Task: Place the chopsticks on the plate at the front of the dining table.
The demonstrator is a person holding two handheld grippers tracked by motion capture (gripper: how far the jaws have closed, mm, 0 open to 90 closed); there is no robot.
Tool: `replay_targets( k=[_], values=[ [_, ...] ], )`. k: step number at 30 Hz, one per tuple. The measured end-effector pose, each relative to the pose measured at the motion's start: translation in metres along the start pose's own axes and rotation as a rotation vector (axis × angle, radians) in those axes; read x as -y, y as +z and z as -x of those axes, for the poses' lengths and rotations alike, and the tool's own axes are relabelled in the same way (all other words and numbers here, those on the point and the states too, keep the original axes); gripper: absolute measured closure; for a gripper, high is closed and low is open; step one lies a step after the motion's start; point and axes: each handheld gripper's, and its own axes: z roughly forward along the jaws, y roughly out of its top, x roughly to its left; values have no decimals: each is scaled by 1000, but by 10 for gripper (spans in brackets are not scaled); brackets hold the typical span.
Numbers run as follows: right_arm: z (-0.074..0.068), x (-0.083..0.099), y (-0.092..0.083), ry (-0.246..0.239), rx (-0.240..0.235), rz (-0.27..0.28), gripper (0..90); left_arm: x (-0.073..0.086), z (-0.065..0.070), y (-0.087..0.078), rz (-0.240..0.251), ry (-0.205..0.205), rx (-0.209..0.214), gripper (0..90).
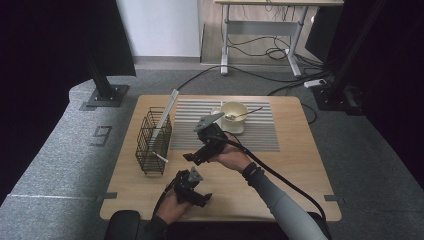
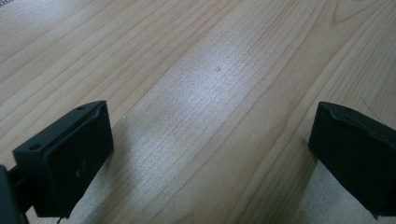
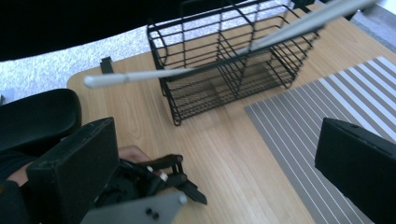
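The right gripper point(image 1: 192, 156) is held wide open and empty beside the black wire basket point(image 1: 153, 141), probably to reach the white stick point(image 1: 161, 157).

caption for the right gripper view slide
Open right hand-held gripper facing a black wire basket with a white stick poking out.

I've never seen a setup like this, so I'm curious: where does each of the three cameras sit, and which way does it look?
High view: above the person's side, looking forward and down on the wooden table; both forearms show.
Left gripper view: rides the left hand-held gripper, facing bare tabletop between open jaws.
Right gripper view: rides the right hand-held gripper, facing the black wire basket.
High and right views share basket and striped mat.
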Motion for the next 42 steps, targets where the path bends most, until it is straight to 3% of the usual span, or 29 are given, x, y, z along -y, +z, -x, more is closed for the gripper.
replay_targets(
  k=[11,16,20,24,26,31,36,39,40,42],
  values=[
    [-22,-25,29,-53,-84,-21,0,0,0,0,2,-3,-1,0],
    [-25,-28,43,-60,-89,-47,0,0,0,0,5,-3,-1,0],
    [-25,-30,51,-84,-49,-63,33,0,0,0,1,-1,0,0],
    [-23,-31,49,-87,-29,-59,82,0,0,0,2,1,0,0],
    [-19,-32,47,-94,6,-53,116,0,0,0,-1,0,-1,0],
    [-5,-32,50,-53,58,-55,149,0,0,0,-1,2,4,0],
    [1,-28,61,-28,57,-49,282,0,0,0,0,2,4,0],
    [3,-29,66,-27,42,-16,458,0,0,0,1,1,4,0],
    [3,-29,66,-27,42,-16,458,0,0,0,1,3,5,0],
    [7,-28,69,-27,36,-2,548,0,0,0,-1,4,6,0]
  ],
)
